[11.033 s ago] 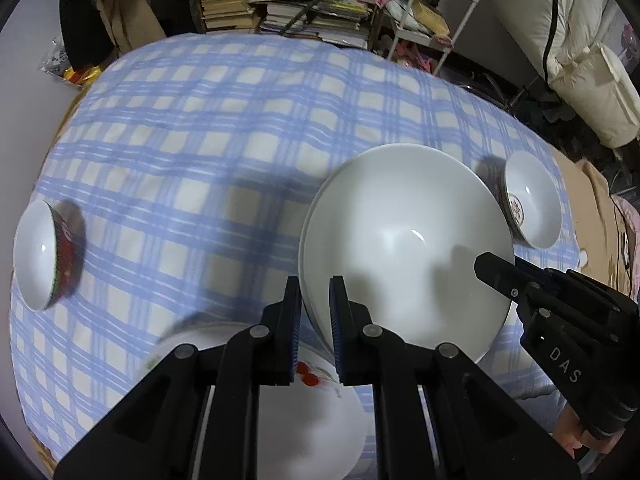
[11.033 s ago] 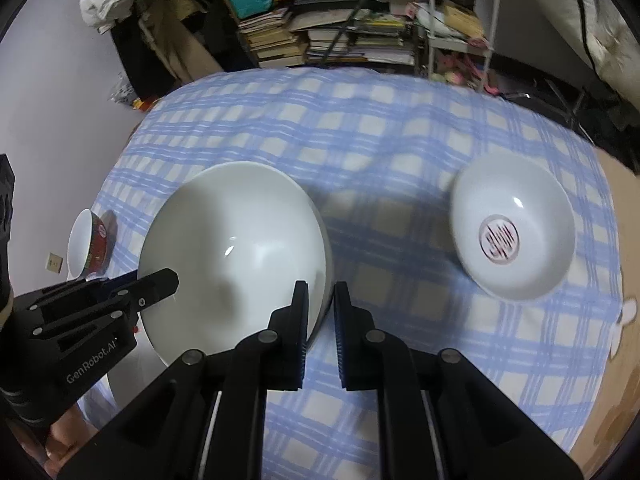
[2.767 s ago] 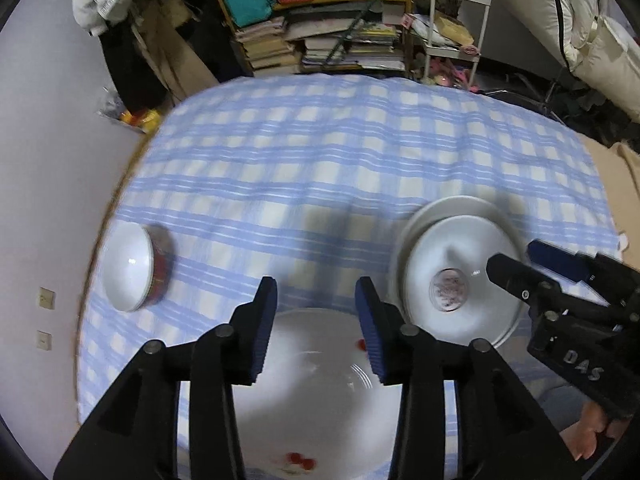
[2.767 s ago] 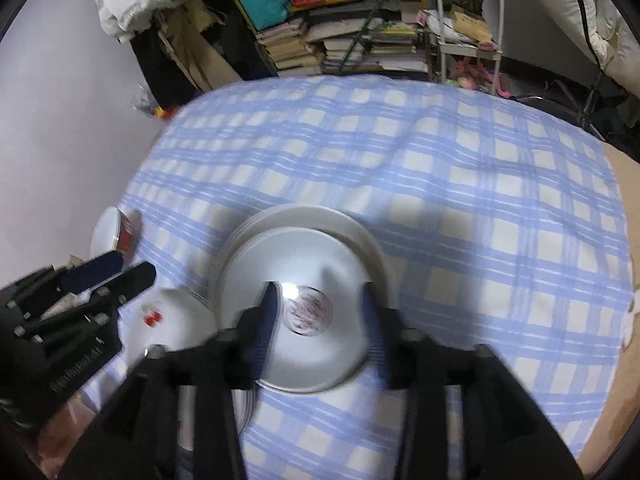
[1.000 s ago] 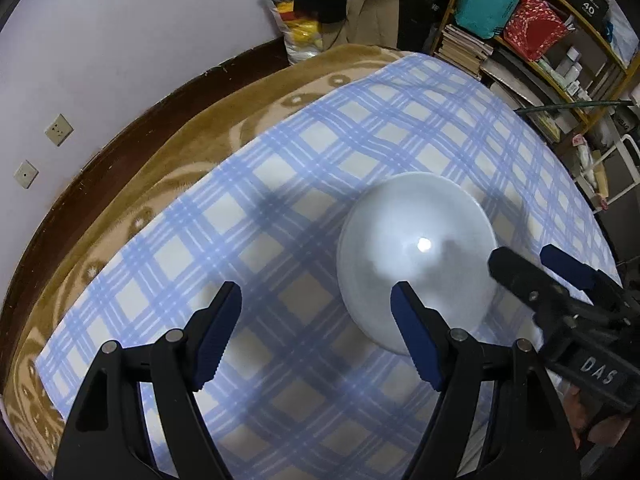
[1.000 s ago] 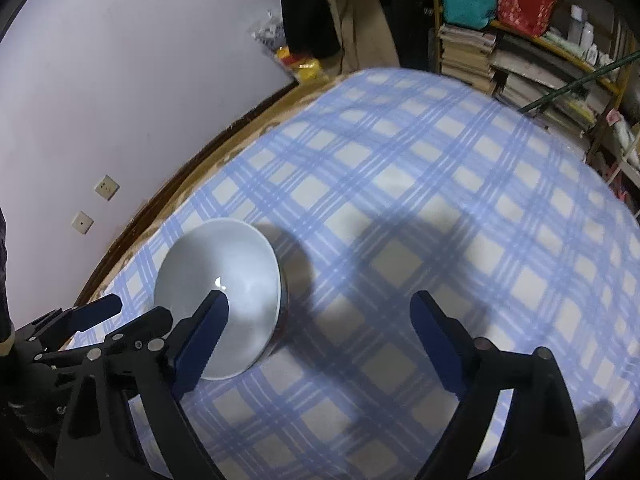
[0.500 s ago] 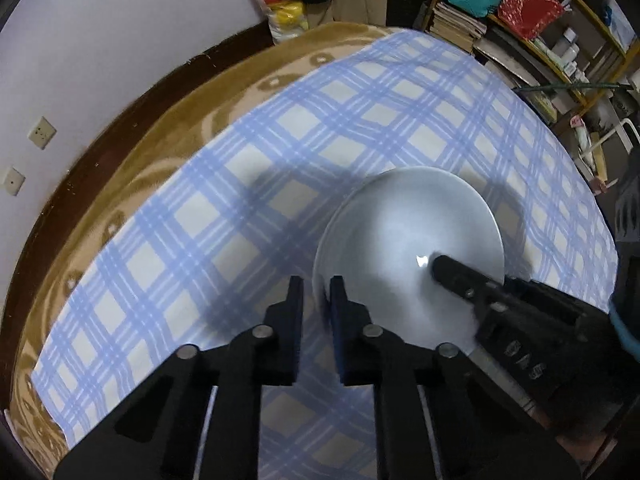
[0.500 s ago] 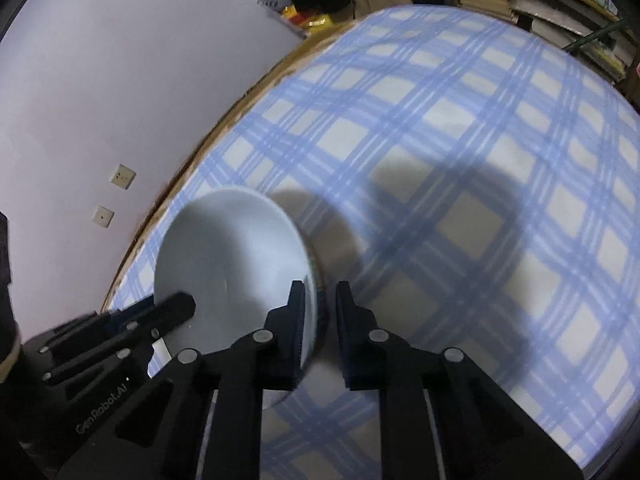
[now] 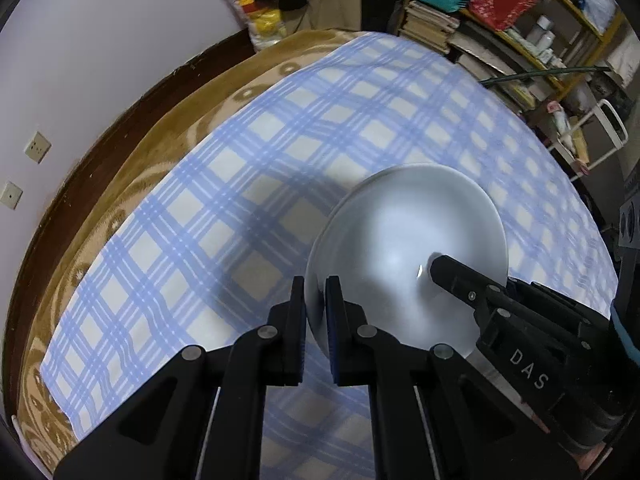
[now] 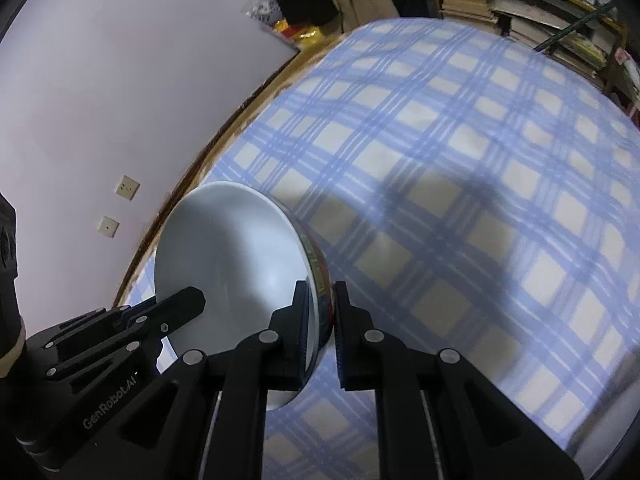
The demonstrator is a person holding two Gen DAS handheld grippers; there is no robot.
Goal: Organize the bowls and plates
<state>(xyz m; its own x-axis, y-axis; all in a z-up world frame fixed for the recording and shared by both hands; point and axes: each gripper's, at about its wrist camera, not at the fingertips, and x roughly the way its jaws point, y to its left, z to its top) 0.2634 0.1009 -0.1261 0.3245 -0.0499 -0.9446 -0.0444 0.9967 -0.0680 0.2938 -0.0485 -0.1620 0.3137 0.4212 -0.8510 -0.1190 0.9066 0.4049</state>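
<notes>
A white bowl [image 9: 404, 240] with a red patterned outside [image 10: 320, 276] stands on the blue checked tablecloth [image 9: 248, 184]. My left gripper [image 9: 316, 300] is shut on its near left rim. My right gripper [image 10: 320, 308] is shut on its near right rim, one finger inside and one outside. Each gripper shows in the other's view: the right one [image 9: 440, 268] reaches into the bowl from the right, the left one [image 10: 192, 300] from the left. The plates and the other bowls are out of view.
The table edge with a brown patterned underlay [image 9: 132, 168] runs close on the left, beside a pale wall with sockets [image 10: 126, 188]. Shelves with books and boxes [image 9: 480, 20] stand beyond the far side. The tablecloth [image 10: 480, 200] stretches to the right.
Both grippers have moved slightly closer over the bowl and stay shut on its rim. A second ago both were wide open above it.
</notes>
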